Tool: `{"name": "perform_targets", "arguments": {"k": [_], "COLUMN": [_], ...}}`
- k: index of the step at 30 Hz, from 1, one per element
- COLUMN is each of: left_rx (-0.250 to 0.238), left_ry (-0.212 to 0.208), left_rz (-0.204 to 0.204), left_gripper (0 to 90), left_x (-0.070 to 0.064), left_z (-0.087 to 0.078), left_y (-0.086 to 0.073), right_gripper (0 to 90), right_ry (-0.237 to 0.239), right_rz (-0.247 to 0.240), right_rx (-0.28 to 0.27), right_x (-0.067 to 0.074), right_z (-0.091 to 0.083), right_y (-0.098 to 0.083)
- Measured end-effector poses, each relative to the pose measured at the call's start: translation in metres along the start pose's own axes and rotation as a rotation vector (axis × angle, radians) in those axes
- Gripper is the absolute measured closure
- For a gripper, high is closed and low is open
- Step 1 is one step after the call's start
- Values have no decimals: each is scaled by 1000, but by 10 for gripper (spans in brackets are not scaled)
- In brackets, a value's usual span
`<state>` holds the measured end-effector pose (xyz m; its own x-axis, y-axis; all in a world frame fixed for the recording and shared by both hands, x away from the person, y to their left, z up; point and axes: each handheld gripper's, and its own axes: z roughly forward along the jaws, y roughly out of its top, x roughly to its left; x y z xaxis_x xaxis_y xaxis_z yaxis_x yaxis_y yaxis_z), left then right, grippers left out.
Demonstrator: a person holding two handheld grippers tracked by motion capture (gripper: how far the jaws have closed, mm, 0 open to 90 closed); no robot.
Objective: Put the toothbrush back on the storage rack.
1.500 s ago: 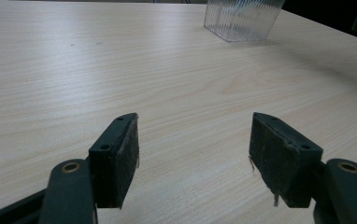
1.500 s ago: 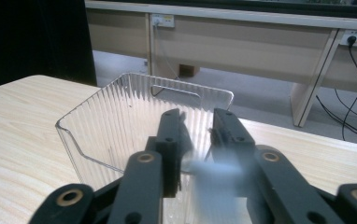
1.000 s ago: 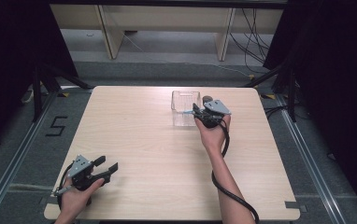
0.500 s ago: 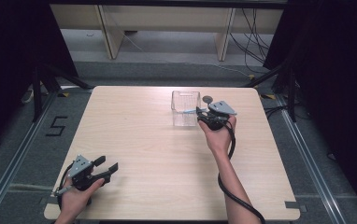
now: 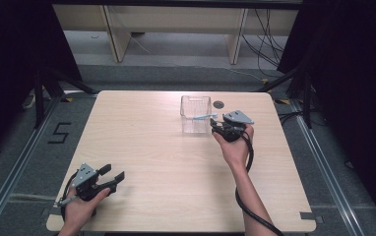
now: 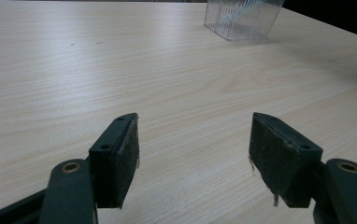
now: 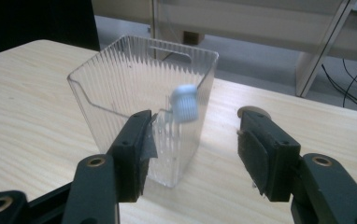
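A clear ribbed plastic container [image 5: 195, 120] stands on the far middle of the wooden table [image 5: 156, 147]. A light-blue stick-like item [image 5: 204, 117] leans inside it, with its blurred pale head [image 7: 184, 103] above the near rim of the container [image 7: 120, 93]. My right gripper [image 5: 215, 126] hovers just right of the container. Its jaws have just been opening, and in the right gripper view the gripper [image 7: 193, 140] is open with nothing pressed between the pads. My left gripper [image 5: 112, 172] rests open at the front left, empty in its own view [image 6: 193, 144]. The container [image 6: 242, 18] shows far off there.
A dark round hole [image 5: 218, 104] sits in the tabletop behind the right gripper, also seen past the right jaw [image 7: 253, 112]. A cable [image 5: 247, 196] trails along the right forearm. Beyond the far table edge are floor, wooden shelving legs and loose cables.
The right gripper has drawn back from the container toward the near right, and its jaws have spread. The blue item now leans in the container, free of the jaws. The left gripper has stayed put.
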<state>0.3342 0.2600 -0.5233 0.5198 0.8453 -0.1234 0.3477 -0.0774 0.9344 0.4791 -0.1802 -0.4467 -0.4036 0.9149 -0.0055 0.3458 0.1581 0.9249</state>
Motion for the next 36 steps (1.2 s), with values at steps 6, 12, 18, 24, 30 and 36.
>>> {"name": "perform_targets", "arguments": {"k": [6, 12, 18, 24, 30, 36], "left_rx": [3, -8, 1, 2, 0, 0], "left_ry": [1, -10, 0, 3, 3, 4], "left_rz": [1, -5, -5, -5, -6, -7], "left_gripper": [329, 330, 329, 329, 329, 329], "left_x": [0, 0, 0, -1, -1, -1], "left_z": [0, 2, 0, 0, 0, 0], "left_y": [0, 0, 0, 0, 0, 0], "right_gripper": [451, 444, 439, 439, 438, 434], "right_ry": [-18, -19, -18, -12, -23, -2], "right_rz": [-1, -3, -9, -7, -7, -4], "right_rx": [18, 43, 58, 67, 59, 92], "right_x": [-3, -8, -12, -15, -16, -16], "right_z": [-8, -16, -22, -29, -36, -43], "right_y": [-5, -10, -13, -14, -17, -19]}}
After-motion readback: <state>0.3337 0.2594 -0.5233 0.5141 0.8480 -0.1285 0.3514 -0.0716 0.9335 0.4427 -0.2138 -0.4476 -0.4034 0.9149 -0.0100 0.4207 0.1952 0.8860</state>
